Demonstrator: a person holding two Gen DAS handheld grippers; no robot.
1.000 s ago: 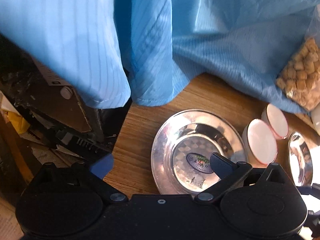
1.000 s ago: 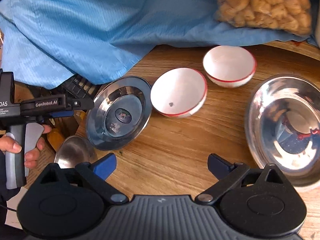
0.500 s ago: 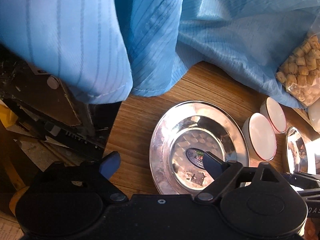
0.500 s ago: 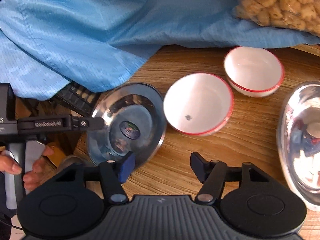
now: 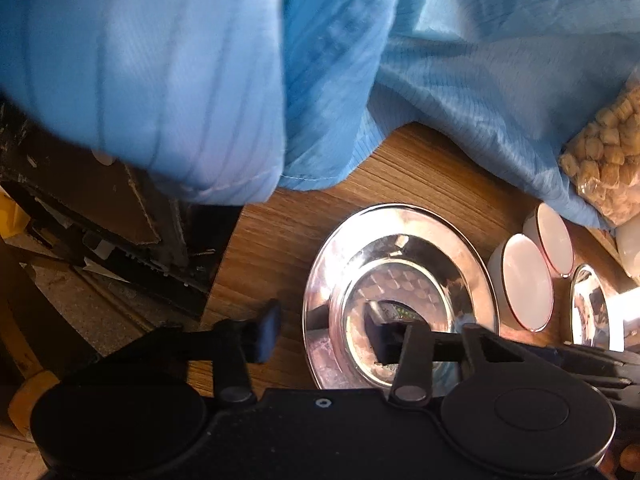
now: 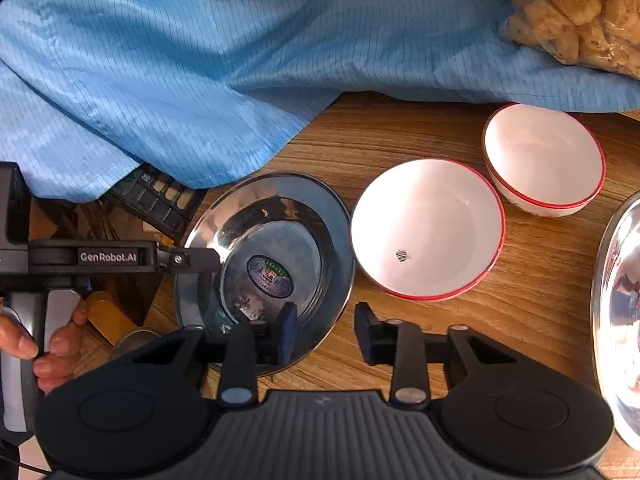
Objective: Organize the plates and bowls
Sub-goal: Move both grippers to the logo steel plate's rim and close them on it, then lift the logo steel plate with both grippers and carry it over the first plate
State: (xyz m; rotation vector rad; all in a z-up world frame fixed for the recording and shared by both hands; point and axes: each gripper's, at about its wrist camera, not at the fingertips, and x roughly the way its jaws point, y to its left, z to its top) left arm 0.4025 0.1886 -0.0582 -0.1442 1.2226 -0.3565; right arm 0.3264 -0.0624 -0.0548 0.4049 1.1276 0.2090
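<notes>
A steel plate (image 5: 400, 280) with a sticker lies near the table's left edge; it also shows in the right wrist view (image 6: 276, 248). My left gripper (image 5: 324, 334) is open, its jaws straddling the plate's near left rim, one finger (image 5: 384, 340) over the plate's well. My right gripper (image 6: 326, 334) is open, its jaws straddling the plate's near right rim. Two white red-rimmed bowls (image 6: 428, 228) (image 6: 544, 156) sit to the right of the plate. A second steel plate (image 6: 620, 312) lies at the far right.
A blue cloth (image 6: 200, 60) drapes over the back of the wooden table (image 6: 520, 320). A bag of tan snack pieces (image 6: 580, 8) rests at the back right. Beyond the table's left edge (image 5: 224, 264) lies dark clutter.
Both grippers have narrowed their jaws and moved in onto the stickered steel plate, the left from its left side, the right from its near right side.
</notes>
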